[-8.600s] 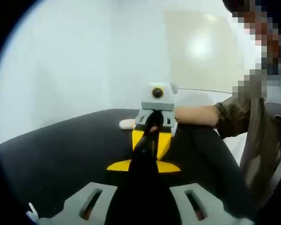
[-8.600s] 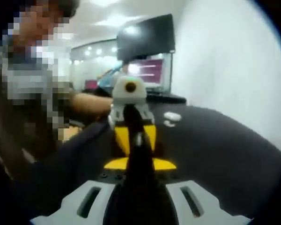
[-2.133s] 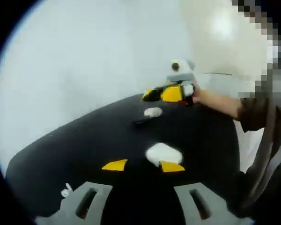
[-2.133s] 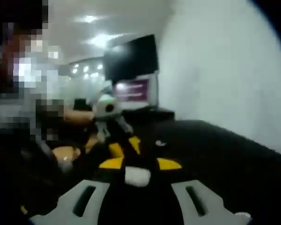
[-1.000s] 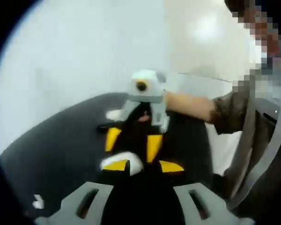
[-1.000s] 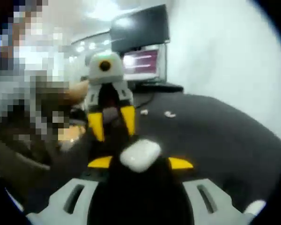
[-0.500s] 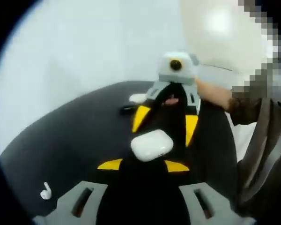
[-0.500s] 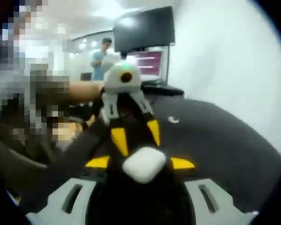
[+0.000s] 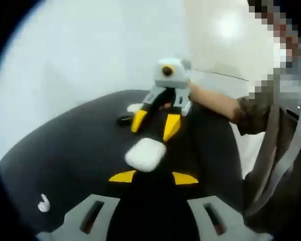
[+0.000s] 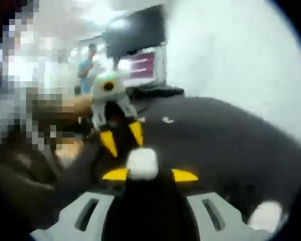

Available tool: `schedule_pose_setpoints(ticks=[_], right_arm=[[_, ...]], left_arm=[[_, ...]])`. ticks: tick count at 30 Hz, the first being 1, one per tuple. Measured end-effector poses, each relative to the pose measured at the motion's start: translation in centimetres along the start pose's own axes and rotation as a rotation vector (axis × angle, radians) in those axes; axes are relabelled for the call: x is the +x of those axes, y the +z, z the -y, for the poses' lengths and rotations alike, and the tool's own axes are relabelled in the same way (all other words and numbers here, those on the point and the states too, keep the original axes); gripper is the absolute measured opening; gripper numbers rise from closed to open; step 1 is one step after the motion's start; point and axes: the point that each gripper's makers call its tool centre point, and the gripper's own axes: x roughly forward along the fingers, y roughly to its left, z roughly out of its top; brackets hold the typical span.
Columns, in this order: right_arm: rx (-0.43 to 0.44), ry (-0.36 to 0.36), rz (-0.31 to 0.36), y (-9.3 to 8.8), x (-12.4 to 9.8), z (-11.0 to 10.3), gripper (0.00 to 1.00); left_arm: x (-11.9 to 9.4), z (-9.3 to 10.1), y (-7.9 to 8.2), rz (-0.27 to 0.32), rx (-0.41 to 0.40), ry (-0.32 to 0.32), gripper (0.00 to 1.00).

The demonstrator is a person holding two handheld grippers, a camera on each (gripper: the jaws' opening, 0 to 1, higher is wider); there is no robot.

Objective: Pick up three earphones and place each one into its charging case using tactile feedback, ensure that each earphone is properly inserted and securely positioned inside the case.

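A white charging case (image 9: 145, 154) lies on the black table (image 9: 65, 155) between the two grippers, which point at each other. In the right gripper view the case (image 10: 142, 163) sits between the jaws of my right gripper (image 10: 149, 173), which have narrowed onto it. My right gripper (image 9: 154, 131) faces the left gripper view from just beyond the case. My left gripper (image 9: 153, 171) points at the case with its jaws close together; blur hides any contact. The left gripper (image 10: 124, 144) also shows behind the case. One white earphone (image 9: 43, 203) lies at the near left, another earphone (image 10: 166, 120) farther back.
A second white case (image 9: 135, 107) and a small dark object (image 9: 124, 119) lie at the far side of the table. A person's forearm (image 9: 210, 103) reaches in from the right. A blurred white thing (image 10: 265, 216) lies at the lower right. A monitor (image 10: 135, 32) stands behind.
My right gripper's jaws, wide apart half a second ago, have narrowed around the white case. Both views have swung a little; the case stays between the two grippers.
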Motion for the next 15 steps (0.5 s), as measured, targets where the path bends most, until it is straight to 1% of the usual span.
schedule_pose_setpoints(ticks=[1,2,3,4,5,6,7,8,9,10,11,12,13,15], right_arm=[[0.037,0.014,0.012,0.1,0.2,-0.2,0.32],[0.075,0.039,-0.001,-0.2,0.5,-0.5,0.32],[0.065,0.047,-0.018,-0.6,0.7,-0.6,0.32],[0.030,0.036,-0.028,-0.8,1.1,-0.6,0.34],[-0.038,0.010,-0.045,-1.2,1.5,-0.3,0.35],[-0.064,0.005,-0.051,-1.4,2.0,-0.4,0.37],[-0.067,0.002,-0.049,-1.5,2.3,-0.4,0.40],[-0.069,-0.001,-0.050,-1.7,2.8,-0.4,0.41],[-0.060,0.007,-0.023,-1.3,3.0,-0.5,0.40],[-0.039,0.012,-0.019,-1.3,3.2,-0.4,0.39],[-0.037,0.009,-0.019,-1.2,3.1,-0.3,0.35],[-0.048,0.009,-0.023,-1.3,3.1,-0.2,0.31],[-0.083,0.000,-0.026,-1.3,3.3,0.0,0.31],[-0.213,0.004,-0.025,-1.1,3.3,-0.2,0.31]], left_arm=[[0.1,-0.5,0.1,-0.009,0.029,0.017,0.26],[0.2,-0.7,0.3,-0.017,0.038,0.019,0.28],[0.5,-0.9,0.4,-0.020,0.042,0.013,0.29],[0.7,-0.9,0.6,-0.024,0.049,-0.002,0.30],[1.0,-0.9,0.6,-0.030,0.049,-0.031,0.31],[1.2,-0.7,0.7,-0.026,0.035,-0.058,0.33],[1.4,-0.2,1.0,-0.010,-0.004,-0.099,0.35],[1.5,0.2,1.2,0.003,-0.045,-0.135,0.35],[1.5,0.3,1.3,0.010,-0.062,-0.153,0.35],[1.6,0.1,1.1,0.004,-0.062,-0.147,0.36],[1.6,-0.2,0.9,-0.004,-0.046,-0.136,0.37],[1.6,-0.7,0.4,-0.031,-0.028,-0.121,0.37],[1.5,-0.9,0.2,-0.042,-0.025,-0.124,0.36],[1.4,-1.3,-0.1,-0.048,-0.046,-0.134,0.38]])
